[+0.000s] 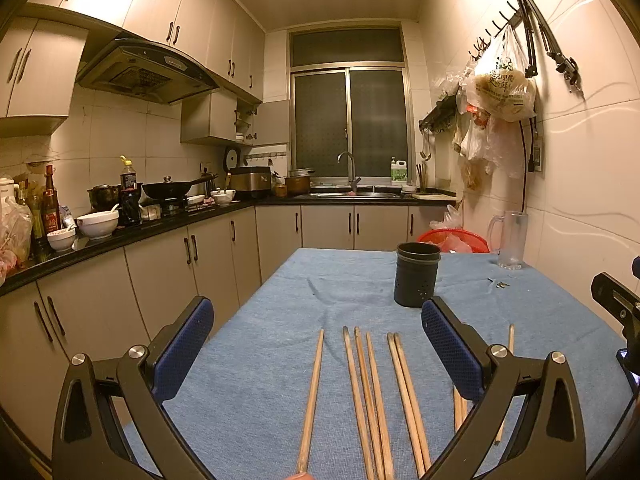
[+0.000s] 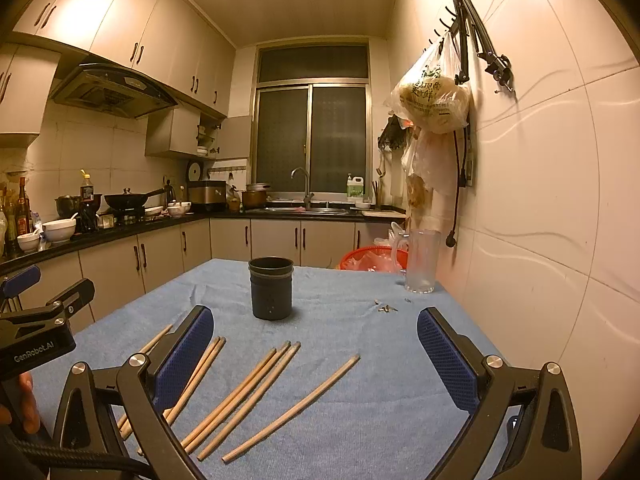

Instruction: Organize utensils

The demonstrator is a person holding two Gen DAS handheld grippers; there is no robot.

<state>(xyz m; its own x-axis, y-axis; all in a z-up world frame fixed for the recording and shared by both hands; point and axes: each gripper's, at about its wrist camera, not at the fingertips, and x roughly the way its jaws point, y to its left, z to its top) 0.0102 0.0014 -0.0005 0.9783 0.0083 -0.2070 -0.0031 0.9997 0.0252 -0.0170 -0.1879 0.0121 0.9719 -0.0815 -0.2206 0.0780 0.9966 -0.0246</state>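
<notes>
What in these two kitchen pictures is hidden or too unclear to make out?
- Inside of the dark holder: both views, its wall hides any contents.
- Chopsticks: left view, near ends cut by the bottom edge, some behind the left gripper.
- Small bits on the blue cloth: too small to identify.
- Right gripper hides some chopstick ends.

The chopsticks (image 1: 370,404) run off the bottom edge; one hides behind the left tool (image 1: 316,332).

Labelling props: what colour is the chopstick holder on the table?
Dark grey-black, with small drain holes; the chopstick holder shows best in the right wrist view.
</notes>
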